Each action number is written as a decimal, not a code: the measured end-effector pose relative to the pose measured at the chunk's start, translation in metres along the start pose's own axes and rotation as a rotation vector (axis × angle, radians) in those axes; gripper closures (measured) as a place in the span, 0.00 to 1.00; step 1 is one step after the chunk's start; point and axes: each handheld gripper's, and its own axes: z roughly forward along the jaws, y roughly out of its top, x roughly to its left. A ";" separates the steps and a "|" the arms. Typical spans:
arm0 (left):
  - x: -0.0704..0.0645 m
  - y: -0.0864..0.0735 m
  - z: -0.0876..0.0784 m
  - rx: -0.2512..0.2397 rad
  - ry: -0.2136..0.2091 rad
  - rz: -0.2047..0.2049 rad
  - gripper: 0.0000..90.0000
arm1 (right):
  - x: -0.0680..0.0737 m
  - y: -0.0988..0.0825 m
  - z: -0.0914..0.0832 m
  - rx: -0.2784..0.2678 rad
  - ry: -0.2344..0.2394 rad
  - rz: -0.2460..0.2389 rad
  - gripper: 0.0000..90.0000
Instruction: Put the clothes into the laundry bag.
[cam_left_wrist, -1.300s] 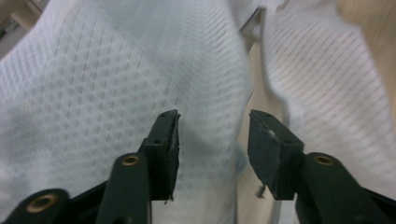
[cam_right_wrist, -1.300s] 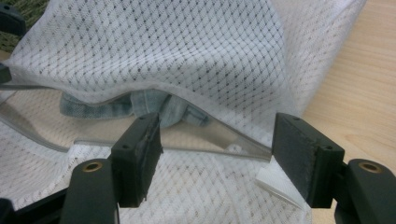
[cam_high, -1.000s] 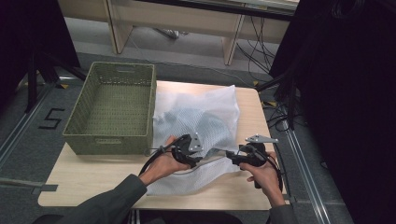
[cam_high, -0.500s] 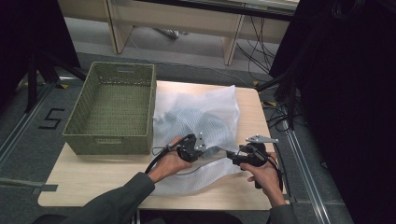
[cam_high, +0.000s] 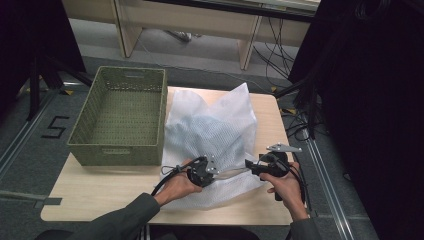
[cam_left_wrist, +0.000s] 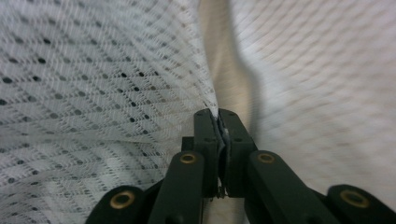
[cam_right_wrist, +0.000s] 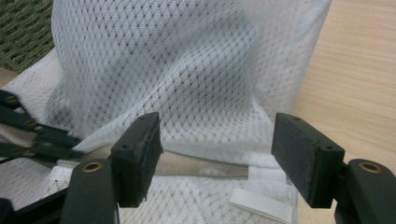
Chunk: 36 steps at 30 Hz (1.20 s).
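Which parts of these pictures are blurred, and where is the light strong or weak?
Left gripper view: the mesh bag is sharp on its left, smeared on its right. Right gripper view: sharp throughout, the table evenly lit. High view: the bag's near part is brightest, the surroundings dark.

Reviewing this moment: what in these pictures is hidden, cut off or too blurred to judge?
- What the white mesh bag holds: in the high view the mesh only lets a bluish shade through.
- The bag's right half in the left gripper view: blurred.
- The left gripper, shut on the mesh: how much cloth it pinches is hidden between its jaws.
- The green basket: cut off by the right gripper view's corner.
- The white tab: any print too small.
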 end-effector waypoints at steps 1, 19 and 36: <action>0.002 0.000 0.000 -0.010 -0.002 -0.017 0.93 | 0.000 -0.001 0.002 -0.008 0.009 -0.005 0.38; 0.006 0.004 -0.055 -0.183 -0.017 -0.172 0.49 | 0.004 0.000 0.002 -0.011 0.001 -0.018 0.37; 0.008 -0.032 -0.098 -0.207 0.000 -0.237 0.41 | 0.020 0.004 0.001 -0.023 0.040 -0.068 0.37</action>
